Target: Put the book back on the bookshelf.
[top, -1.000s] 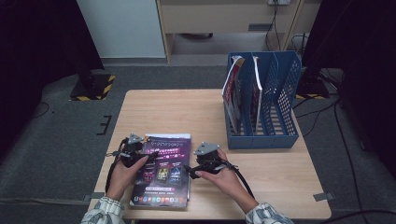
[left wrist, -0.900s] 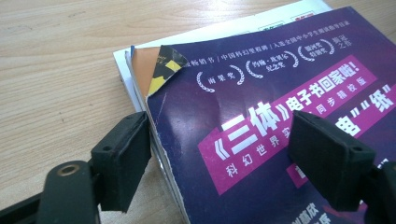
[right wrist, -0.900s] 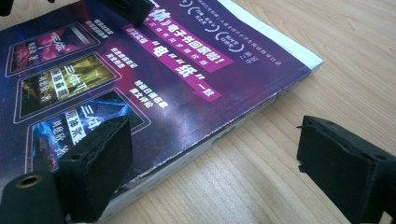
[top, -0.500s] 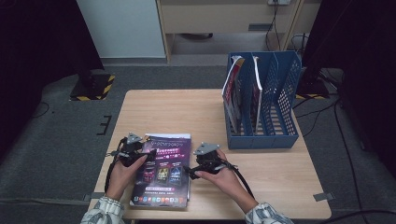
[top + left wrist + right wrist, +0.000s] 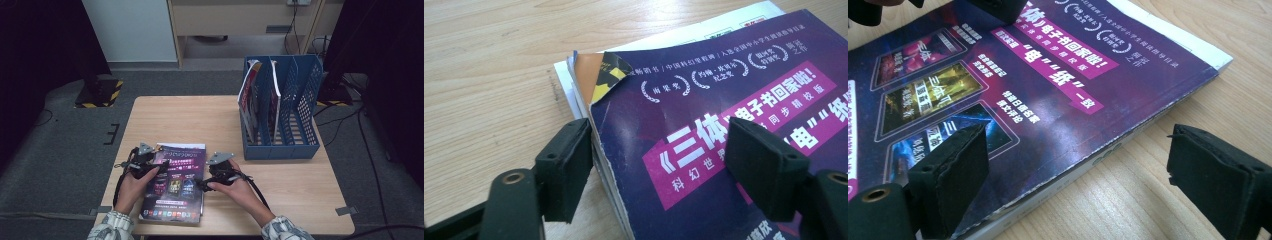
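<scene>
The purple magazine (image 5: 175, 182) lies flat at the bench's (image 5: 200, 120) 7 o'clock corner; the left gripper (image 5: 145, 162) straddles its left edge, the right gripper (image 5: 207, 184) its right, both jaws apart

light: even overhead | surroundings dark | high view soft | close-ups sharp

One purple magazine (image 5: 175, 182) lay on one wooden counter (image 5: 200, 120). One blue file rack (image 5: 282, 112) stood there, with three slots, holding two magazines (image 5: 250, 95). Two grippers, left (image 5: 150, 165) and right (image 5: 206, 184), were present.
</scene>
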